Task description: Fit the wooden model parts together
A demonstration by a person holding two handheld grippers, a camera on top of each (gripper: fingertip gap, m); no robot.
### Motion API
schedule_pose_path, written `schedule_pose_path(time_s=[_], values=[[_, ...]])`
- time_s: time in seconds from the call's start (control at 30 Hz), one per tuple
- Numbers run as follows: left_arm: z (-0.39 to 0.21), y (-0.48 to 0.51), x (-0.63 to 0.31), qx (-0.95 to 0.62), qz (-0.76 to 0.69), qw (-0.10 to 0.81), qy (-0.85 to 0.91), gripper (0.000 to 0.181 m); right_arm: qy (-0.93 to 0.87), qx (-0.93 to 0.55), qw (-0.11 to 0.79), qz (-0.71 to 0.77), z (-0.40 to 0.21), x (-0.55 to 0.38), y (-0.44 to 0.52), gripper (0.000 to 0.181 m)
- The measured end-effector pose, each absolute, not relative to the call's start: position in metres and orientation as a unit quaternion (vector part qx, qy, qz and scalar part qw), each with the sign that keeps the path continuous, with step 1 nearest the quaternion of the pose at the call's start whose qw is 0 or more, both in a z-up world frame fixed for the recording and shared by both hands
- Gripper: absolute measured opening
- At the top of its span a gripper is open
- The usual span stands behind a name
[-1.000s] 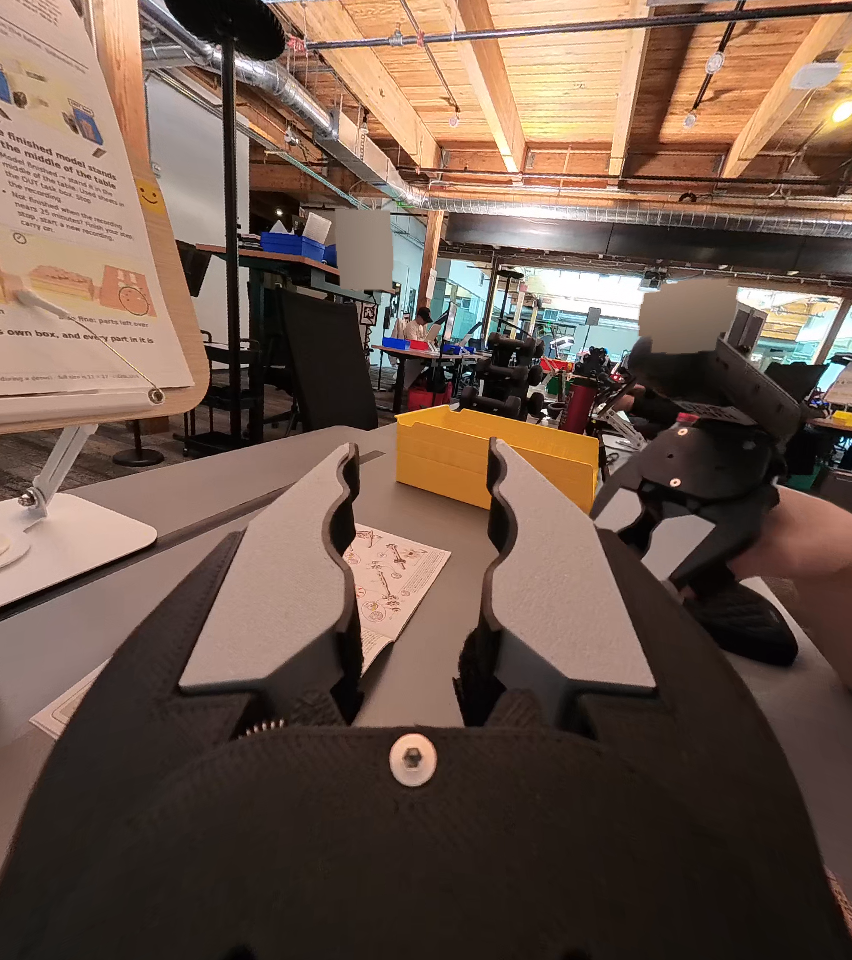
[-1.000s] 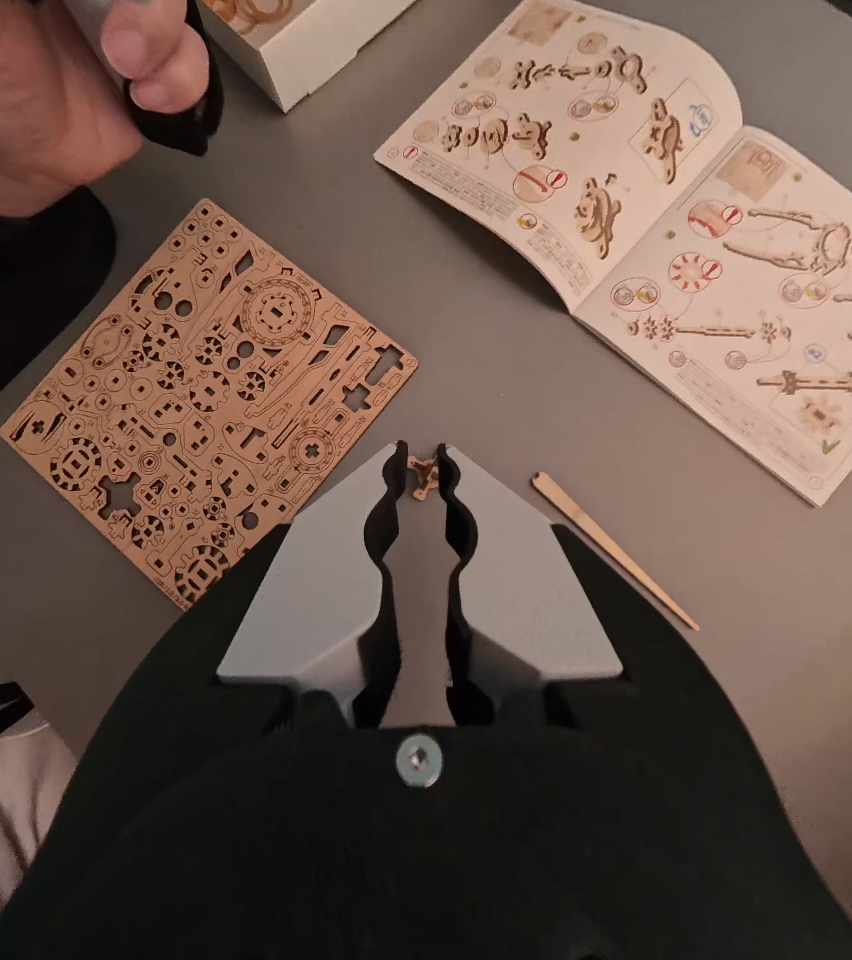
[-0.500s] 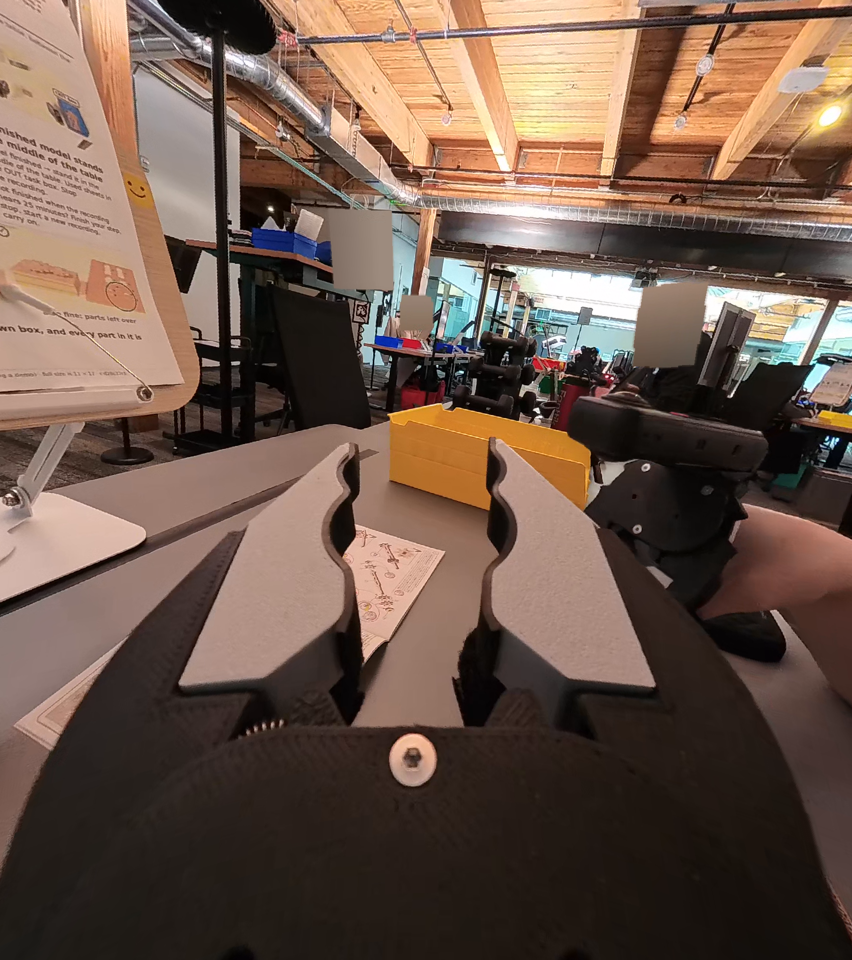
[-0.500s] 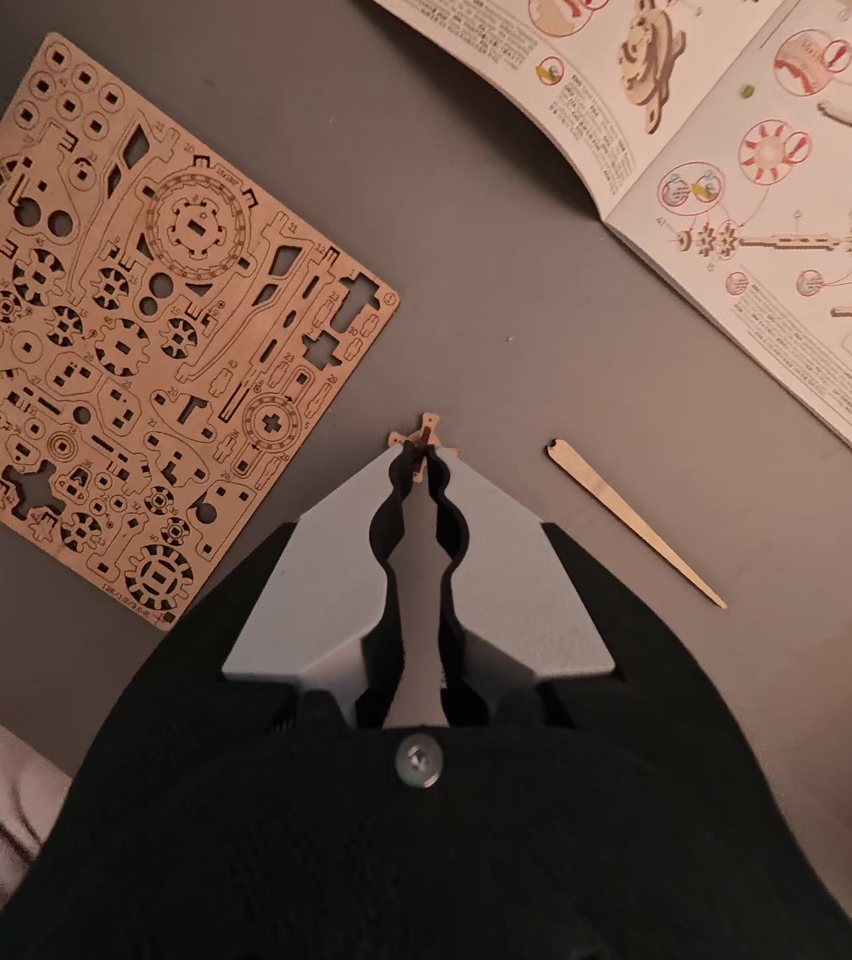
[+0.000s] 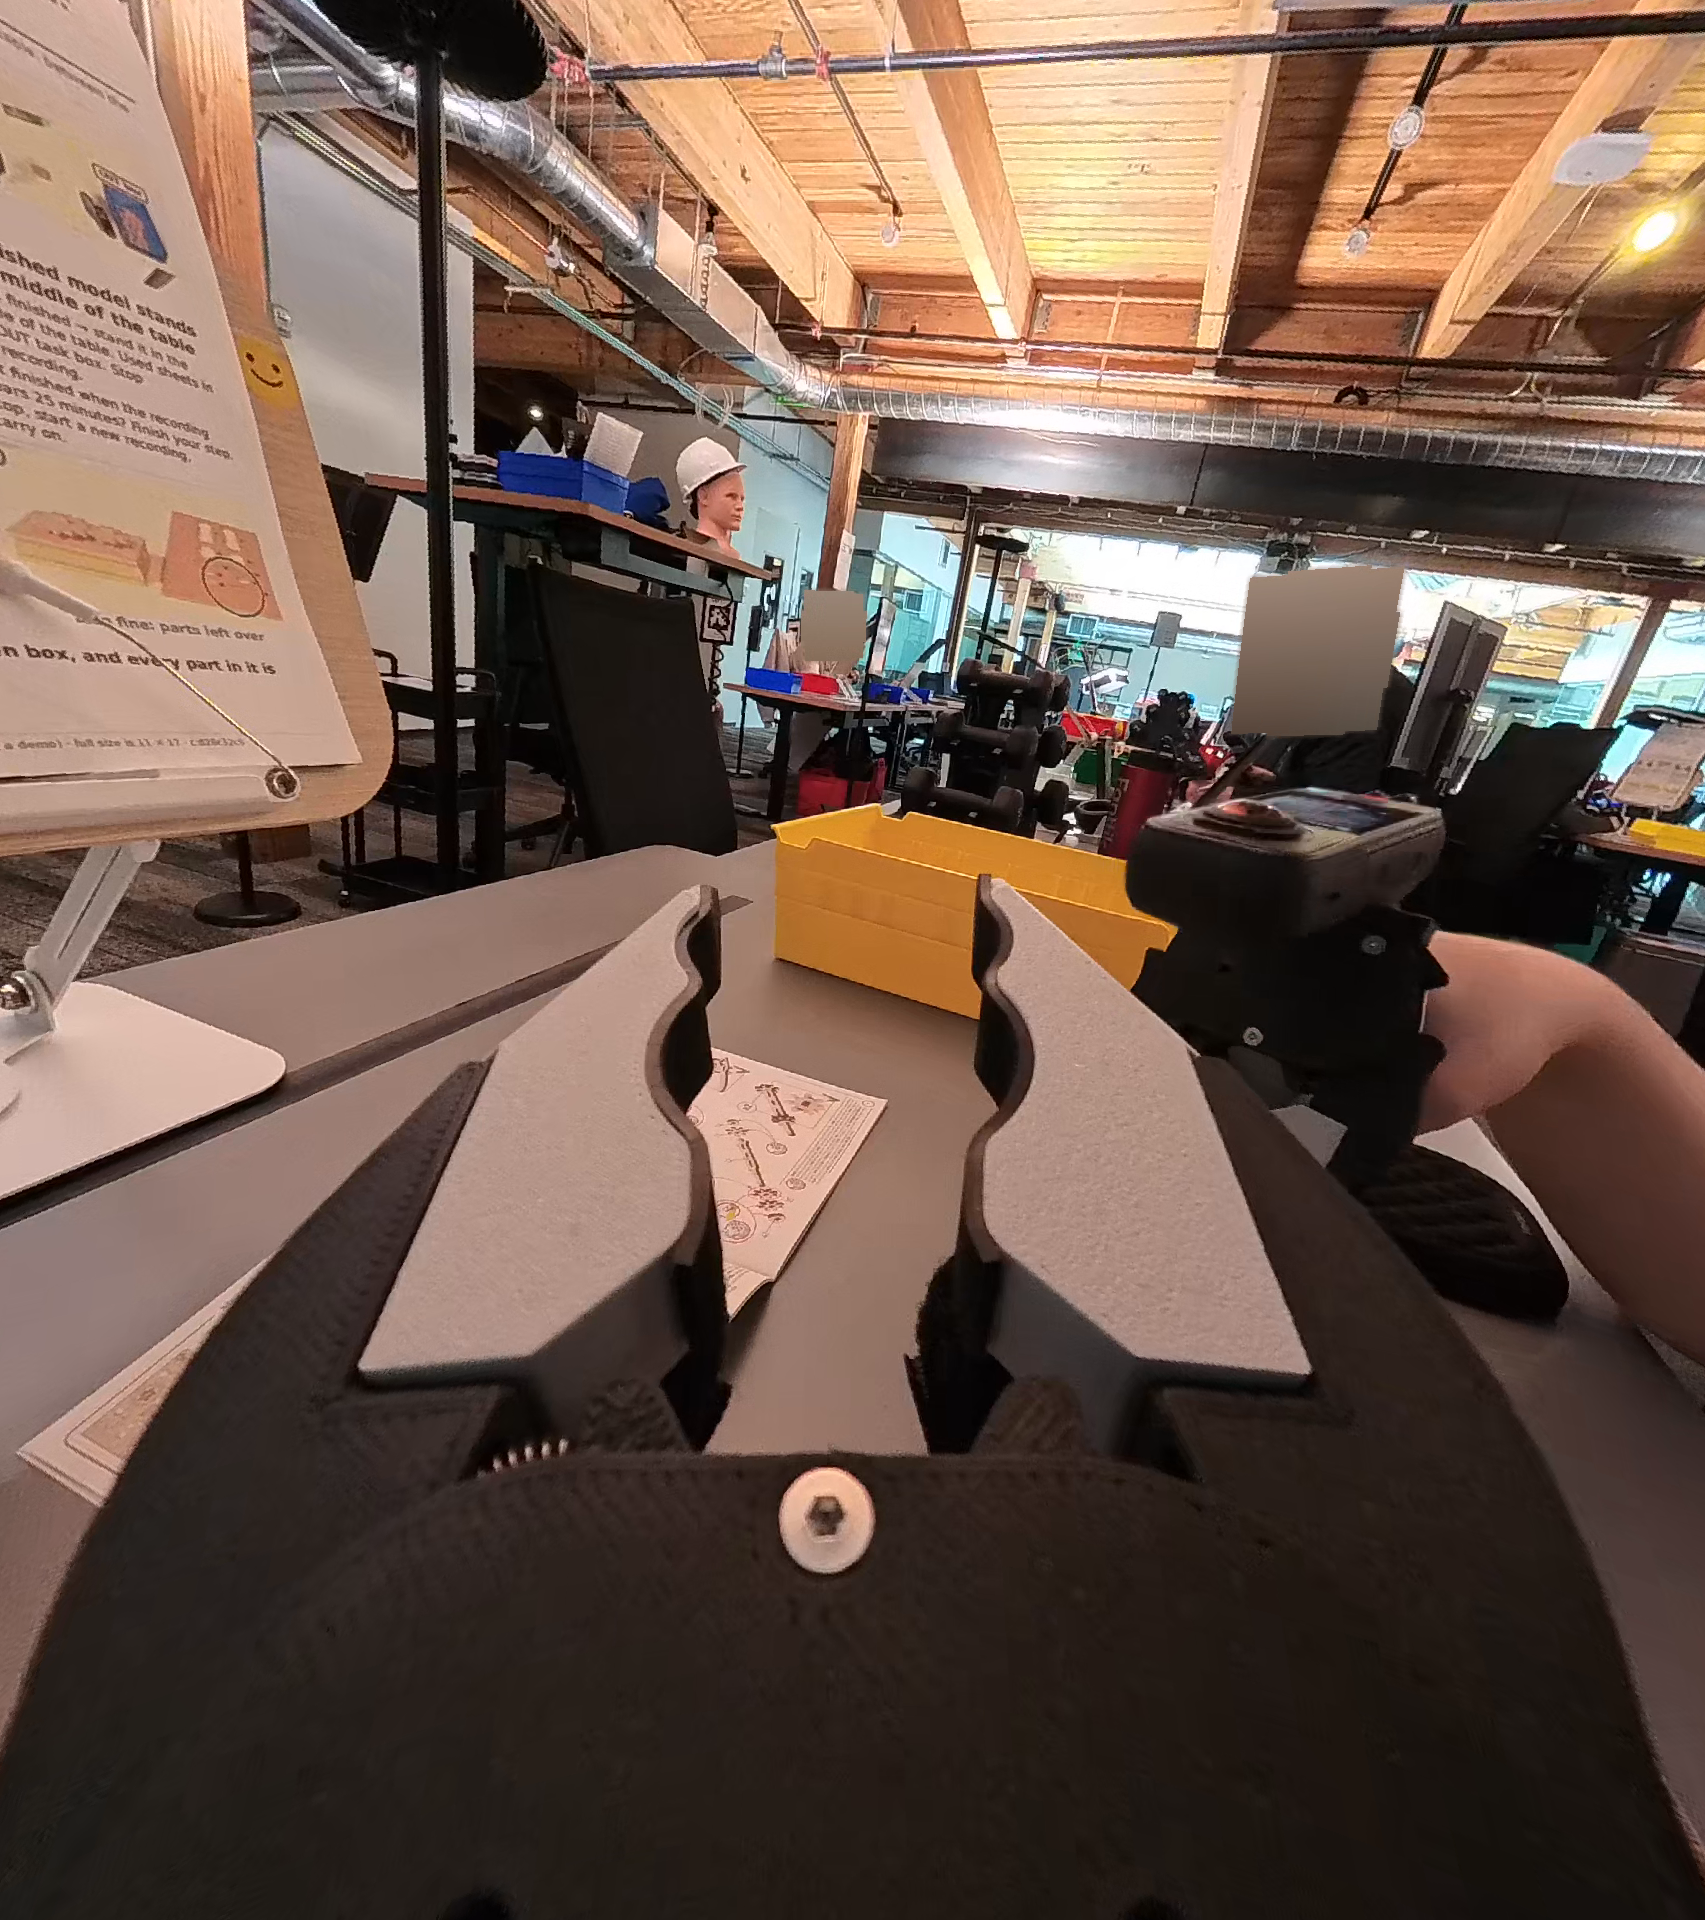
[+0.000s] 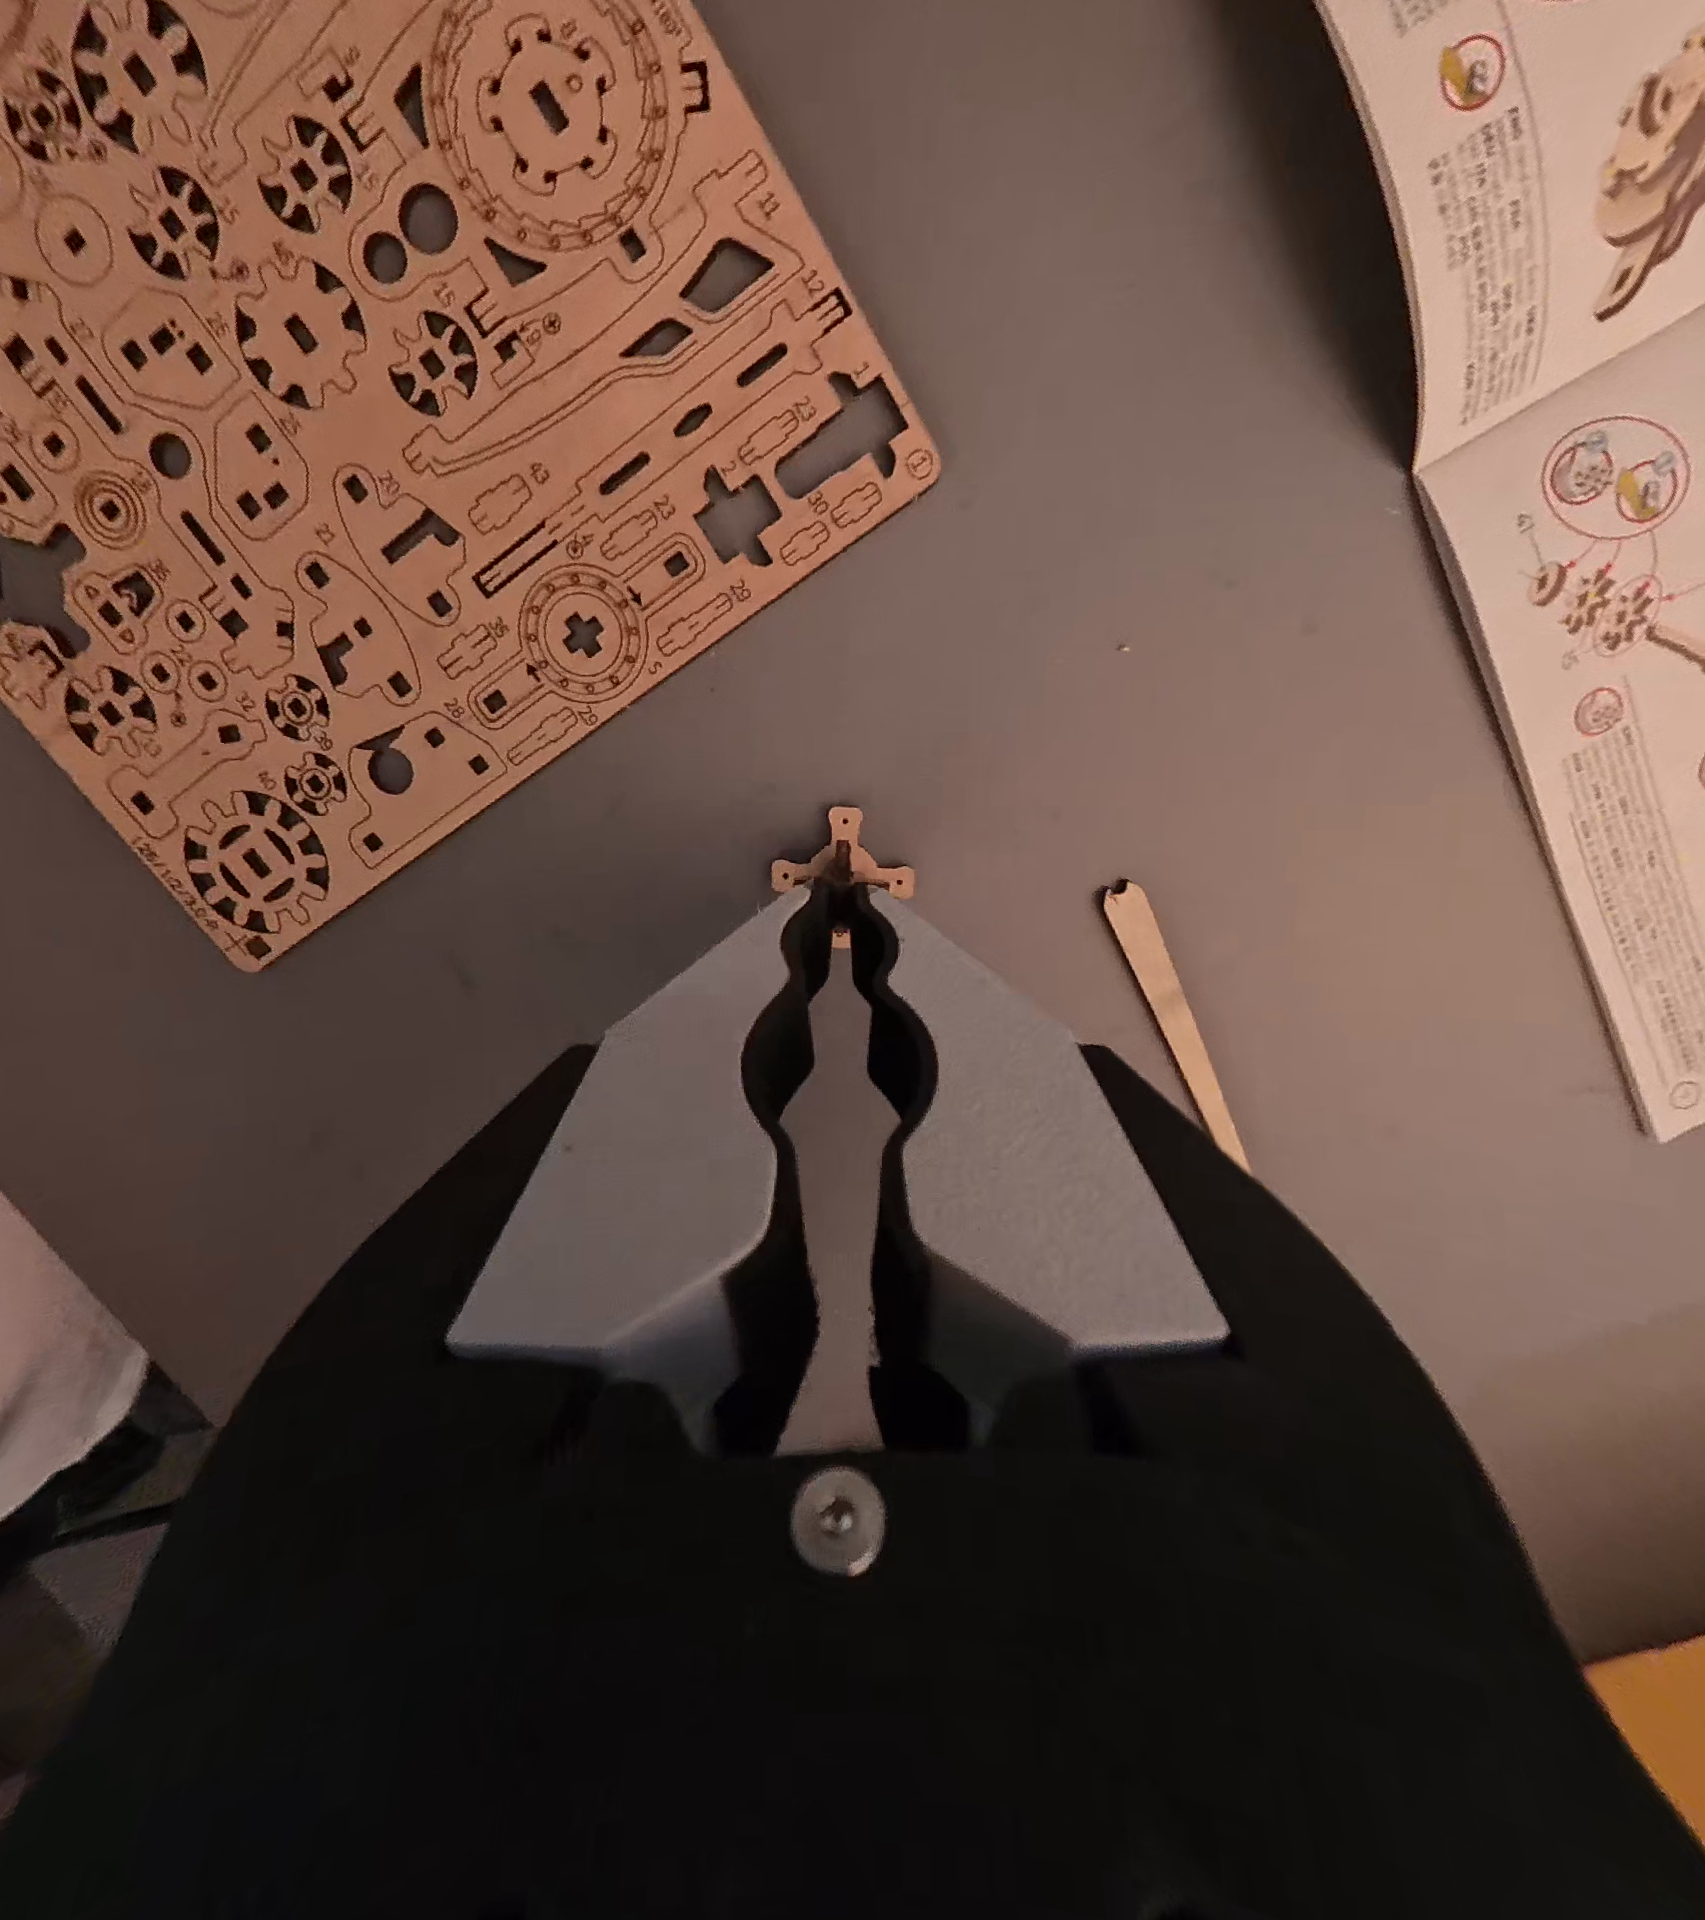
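Observation:
In the right wrist view my right gripper points down at the grey table and is shut on a small cross-shaped wooden part at its fingertips. A laser-cut wooden parts sheet lies at upper left with many pieces punched out. A thin wooden stick lies just right of the fingers. In the left wrist view my left gripper is open and empty, held level above the table. The right gripper's body and the hand holding it show at the right there.
An open instruction booklet lies at the right; a page of it shows in the left wrist view. A yellow bin stands at the table's far side. A board with a printed sheet on a white stand is at left. One gripper's finger ends stand about 20 cm off the other's. My left tips are about 25 cm from the thin wooden stick, my right tips only 7 cm.
My right gripper has closed on the small cross-shaped part and dropped closer to the table. The left gripper stays open and has barely moved.

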State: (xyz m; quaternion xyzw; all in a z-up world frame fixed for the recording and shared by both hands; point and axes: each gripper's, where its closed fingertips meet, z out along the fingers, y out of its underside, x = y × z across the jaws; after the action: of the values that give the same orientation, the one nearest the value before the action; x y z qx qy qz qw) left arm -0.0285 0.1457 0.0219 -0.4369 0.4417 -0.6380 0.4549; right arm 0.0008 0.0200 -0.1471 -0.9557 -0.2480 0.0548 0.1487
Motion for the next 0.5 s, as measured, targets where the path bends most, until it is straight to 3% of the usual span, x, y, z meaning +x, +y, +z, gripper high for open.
schedule_pose_path(time_s=[0.5], values=[[0.0213, 0.1454, -0.0282, -0.438, -0.639, 0.454, 0.441, 0.047, -0.28, -0.956, 0.077, 0.047, -0.1488, 0.0014, 0.0184, 0.002]])
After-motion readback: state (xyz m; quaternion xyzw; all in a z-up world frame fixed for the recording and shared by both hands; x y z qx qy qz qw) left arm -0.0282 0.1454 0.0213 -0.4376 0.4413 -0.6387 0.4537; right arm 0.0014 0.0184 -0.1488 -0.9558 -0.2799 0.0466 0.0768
